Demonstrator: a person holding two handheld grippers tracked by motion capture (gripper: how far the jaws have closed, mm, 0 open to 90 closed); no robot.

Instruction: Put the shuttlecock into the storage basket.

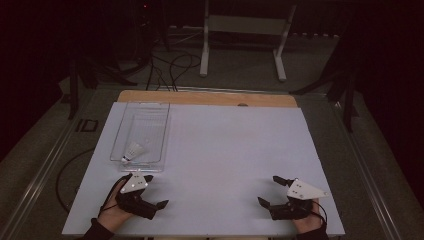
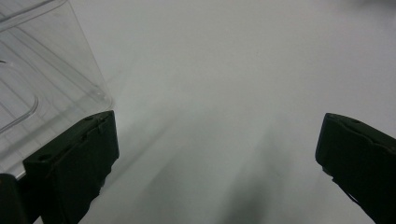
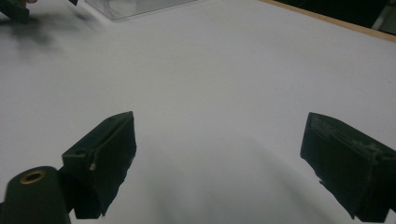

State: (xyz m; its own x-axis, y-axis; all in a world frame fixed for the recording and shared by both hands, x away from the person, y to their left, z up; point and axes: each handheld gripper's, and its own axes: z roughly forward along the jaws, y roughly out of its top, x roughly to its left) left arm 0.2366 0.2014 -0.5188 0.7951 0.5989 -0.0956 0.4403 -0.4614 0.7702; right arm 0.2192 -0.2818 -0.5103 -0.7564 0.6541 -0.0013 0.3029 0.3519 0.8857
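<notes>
A white feathered shuttlecock (image 1: 134,150) lies on its side inside a clear plastic rectangular bin (image 1: 118,134), near the bin's near end, on the left part of the white tabletop (image 1: 235,150). Both tongs rest low at the near edge, each gaping wide with nothing between the jaws. The left tongs (image 1: 156,191) sit just beside the bin's near corner, and the left gripper view has that clear corner (image 2: 51,88) close off one jaw. The right tongs (image 1: 270,190) are well apart from the bin, over bare white surface on the right side.

By the look of it, this is a resting point with the shuttlecock already in the bin and untouched by either tool. If the shuttlecock is to be taken out, the left tongs are the natural choice: lift over the near wall, dip in, and close gently on the cork tip or the feather skirt, since the feathers will crush easily
</notes>
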